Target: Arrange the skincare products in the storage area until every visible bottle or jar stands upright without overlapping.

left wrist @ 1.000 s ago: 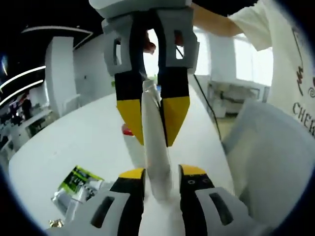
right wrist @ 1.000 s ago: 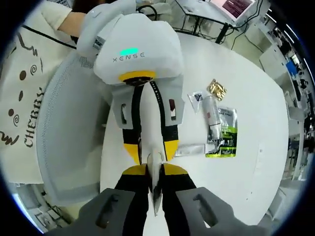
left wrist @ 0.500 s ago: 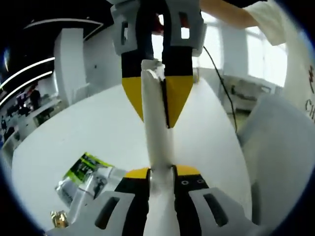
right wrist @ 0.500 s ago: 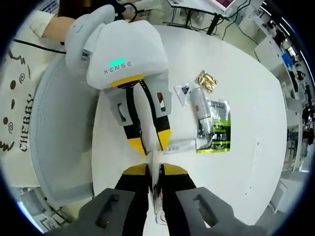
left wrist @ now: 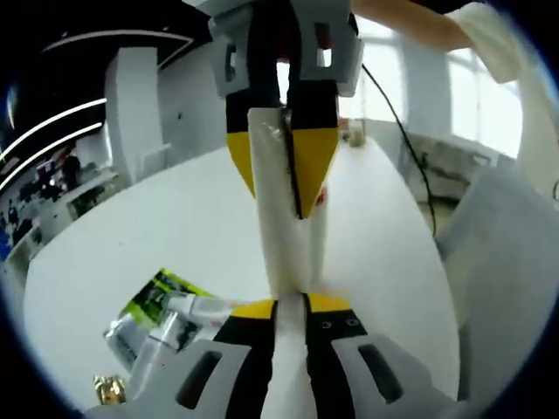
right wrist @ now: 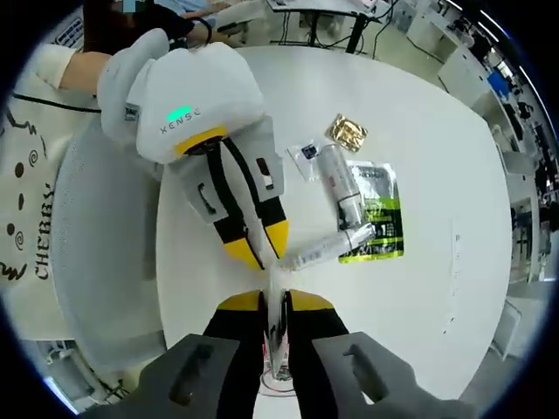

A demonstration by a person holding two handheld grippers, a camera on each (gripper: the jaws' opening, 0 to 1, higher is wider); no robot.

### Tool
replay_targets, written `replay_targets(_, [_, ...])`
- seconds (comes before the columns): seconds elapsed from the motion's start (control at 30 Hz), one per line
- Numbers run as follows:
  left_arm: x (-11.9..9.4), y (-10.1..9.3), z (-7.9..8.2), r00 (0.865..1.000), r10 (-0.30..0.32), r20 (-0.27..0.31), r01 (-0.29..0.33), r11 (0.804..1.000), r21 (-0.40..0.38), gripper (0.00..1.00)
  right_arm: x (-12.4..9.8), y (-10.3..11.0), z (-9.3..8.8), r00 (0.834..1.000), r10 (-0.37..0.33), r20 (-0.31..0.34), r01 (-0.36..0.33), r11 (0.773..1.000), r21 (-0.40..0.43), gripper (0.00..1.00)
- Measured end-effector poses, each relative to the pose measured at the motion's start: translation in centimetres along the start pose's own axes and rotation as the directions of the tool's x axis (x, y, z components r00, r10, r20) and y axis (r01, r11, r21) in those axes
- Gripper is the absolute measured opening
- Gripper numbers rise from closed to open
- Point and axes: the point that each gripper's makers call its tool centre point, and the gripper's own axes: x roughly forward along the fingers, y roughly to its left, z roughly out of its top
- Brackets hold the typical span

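Both claws are pinching the same white tube, one at each end, holding it in the air above the white surface. The left claw is pressed together on one end; the right claw is clamping the crimped, flat end. In the left gripper view the right claw is coming in from the top; in the right gripper view the left claw is reaching in from the upper left.

My read: this is a mid-air regrip, meant to get the tube cap-down so it can stand. Can't tell which end carries the cap.

To do it well:
- One claw should be letting go only once the other has a firm hold on the body, not on the thin crimp.
- The tube should be going down vertical, broad end first, then released slowly. It's narrow and likely tippy.
- It should be landing on bare surface, well apart from the pile.

The rest is lying flat toward the far side of the surface: a second tube on a green sachet, a third tube touching the sachet's edge, a small clear packet and a gold foil item. None of those are upright yet. Something red is sitting behind the held tube; too hidden to name.
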Motion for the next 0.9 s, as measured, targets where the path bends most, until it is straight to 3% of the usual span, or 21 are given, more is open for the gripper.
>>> replay_targets(0.1, [0.3,-0.1,0.3,1.000,-0.008,-0.004,0.008,1.000,0.012,0.16,0.1,-0.9,-0.1,1.000,0.001,-0.004,-0.001,1.000,-0.010,0.10])
replay_targets(0.3, [1.0,0.0,0.2,1.000,-0.006,-0.020,0.006,0.999,0.044,0.18,0.0,0.0,-0.2,1.000,-0.029,-0.004,0.029,0.994,-0.104,0.11])
replay_targets(0.7, [1.6,0.4,0.3,0.999,-0.018,-0.035,0.020,0.998,0.055,0.19,0.0,-1.2,-0.4,1.000,-0.015,0.004,0.015,0.998,-0.066,0.12])
replay_targets(0.83, [1.4,0.3,0.3,0.999,-0.027,-0.033,0.029,0.998,0.058,0.19,0.2,-0.8,-0.9,1.000,0.027,-0.014,-0.027,0.998,-0.050,0.23])
replay_targets(0.9, [1.4,0.2,0.4,0.999,-0.028,-0.036,0.030,0.997,0.064,0.19,0.2,-1.0,-0.9,1.000,0.016,-0.011,-0.017,0.998,-0.064,0.24])
